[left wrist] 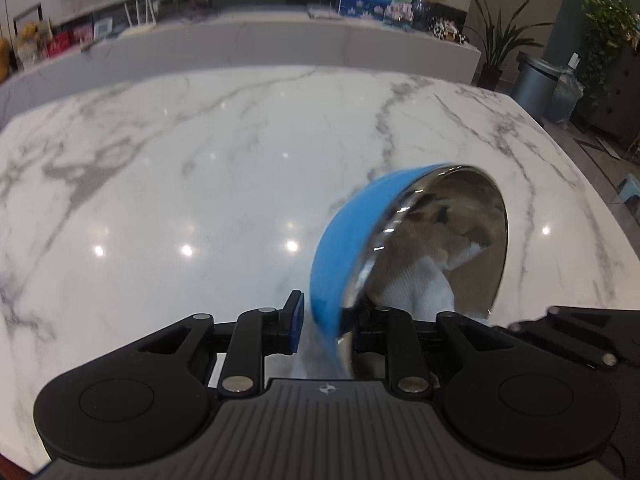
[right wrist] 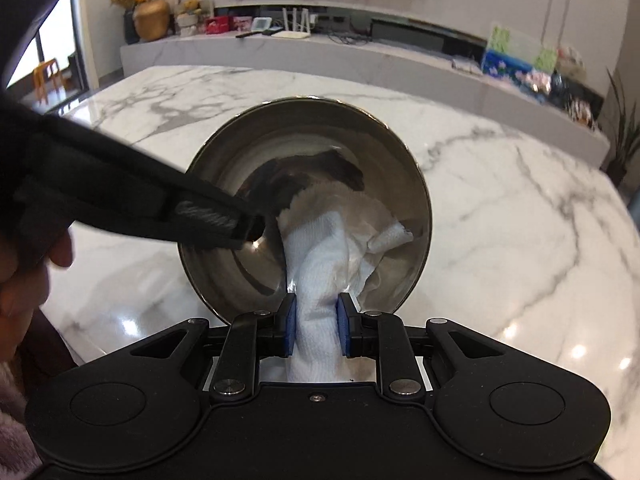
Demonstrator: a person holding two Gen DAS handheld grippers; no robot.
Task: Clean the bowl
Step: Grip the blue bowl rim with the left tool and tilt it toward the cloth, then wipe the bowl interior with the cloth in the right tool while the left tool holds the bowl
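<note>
The right gripper has its jaws pinched tight on a white cloth, both blue pads pressed into the rolled fabric. From there the cloth runs up toward twelve o'clock and spreads out crumpled inside the bowl, lying against the shiny steel wall on the lower and right part of the hollow.

The left gripper has the bowl's rim between its jaws. Its left pad stands just off the blue outside of the bowl with a thin gap showing, so that side does not look pressed home; the inner finger is hidden behind the rim, and I cannot tell whether it touches. In the right wrist view this same gripper comes in from nine o'clock as a dark blurred arm reaching the bowl's left rim, with part of a hand behind it at the left edge.

The bowl is tipped up on its edge over the bench, its mouth turned toward the right gripper. It is blue outside and mirror steel inside, and the cloth shows reflected in the metal. In the left wrist view it sits at about four o'clock from the middle of the picture.

The bench is white marble with grey veins and bright ceiling lights mirrored in it. Beyond its far edge, at twelve o'clock, runs a long low marble shelf with small ornaments, and a grey bin stands at about two o'clock beside potted plants.
</note>
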